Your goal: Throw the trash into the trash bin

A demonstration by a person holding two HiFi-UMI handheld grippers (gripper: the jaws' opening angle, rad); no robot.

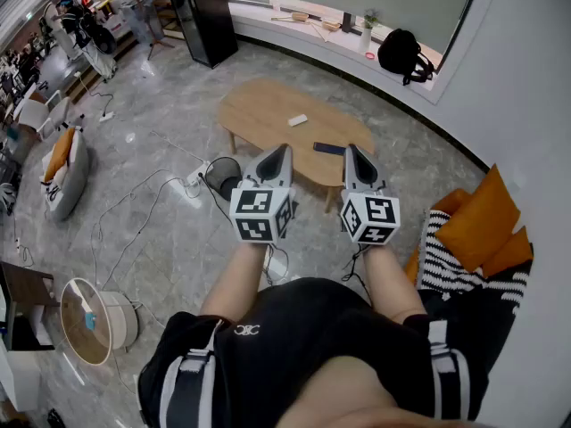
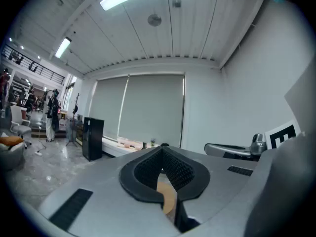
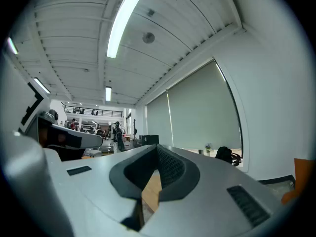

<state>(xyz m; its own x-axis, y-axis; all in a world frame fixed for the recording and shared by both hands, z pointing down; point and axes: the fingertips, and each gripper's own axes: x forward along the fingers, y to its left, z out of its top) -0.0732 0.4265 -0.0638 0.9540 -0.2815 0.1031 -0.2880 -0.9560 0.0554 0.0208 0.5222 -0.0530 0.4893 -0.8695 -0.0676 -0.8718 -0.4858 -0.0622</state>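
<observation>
An oval wooden coffee table [image 1: 268,105] stands ahead of me on the grey marble floor. On it lie a small white piece of trash [image 1: 297,120] and a flat black object [image 1: 328,149]. A dark round trash bin [image 1: 223,175] sits on the floor by the table's near left edge. My left gripper [image 1: 278,154] and right gripper [image 1: 354,154] are held side by side in the air and point level at the table, both shut and empty. In the left gripper view the left gripper [image 2: 162,149] has nothing between its dark pads. The right gripper [image 3: 157,147] looks the same in its own view.
A power strip and cables [image 1: 192,181] lie beside the bin. Orange cushions [image 1: 482,217] and a striped blanket [image 1: 446,248] are at my right, a grey beanbag [image 1: 64,172] at the left. A black cabinet [image 1: 203,16] and a backpack [image 1: 403,53] stand at the far wall.
</observation>
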